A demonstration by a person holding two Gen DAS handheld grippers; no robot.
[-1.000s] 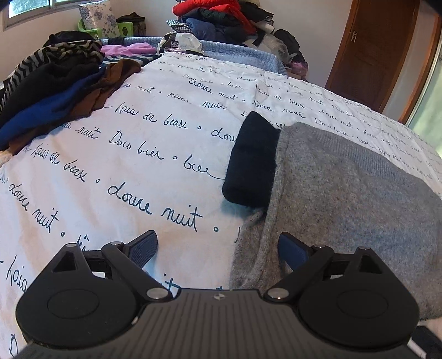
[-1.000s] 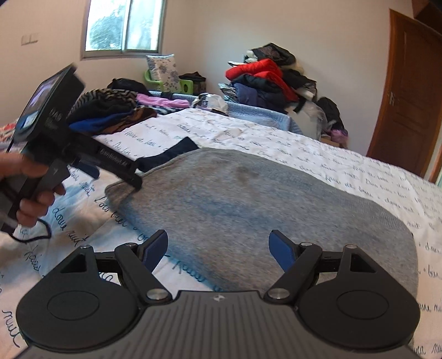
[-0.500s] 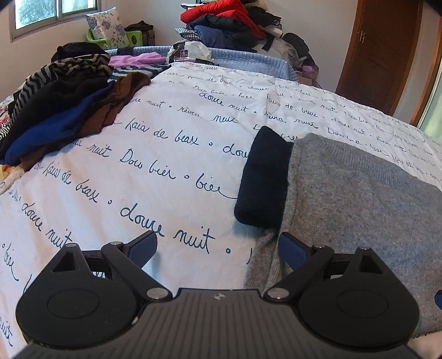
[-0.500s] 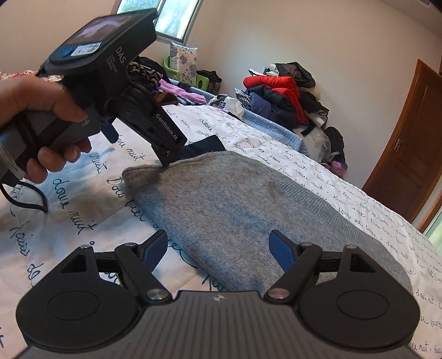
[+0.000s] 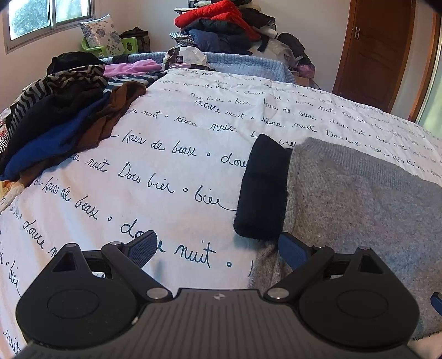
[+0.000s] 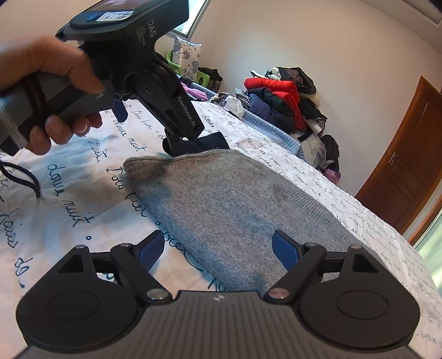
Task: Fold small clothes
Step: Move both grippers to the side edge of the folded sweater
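A folded grey knit garment [image 5: 359, 198] lies on the white bedspread [image 5: 165, 165] printed with script; it also shows in the right wrist view [image 6: 234, 210]. A dark navy cuff or sleeve [image 5: 262, 190] sticks out from its far left end, also seen in the right wrist view [image 6: 210, 142]. My left gripper [image 5: 218, 248] is open and empty, above the garment's left near corner; it shows from the side in the right wrist view [image 6: 154, 124]. My right gripper [image 6: 218, 250] is open and empty, above the garment's near edge.
A heap of dark, striped, blue and brown clothes [image 5: 60, 116] lies at the bed's left. A second pile with a red jacket [image 5: 221, 22] stands beyond the bed's far end. A wooden door [image 5: 384, 52] is at the right.
Both grippers have lifted and drawn back slightly from the grey garment. The left gripper has moved up and closer to the right camera. The garment lies still.
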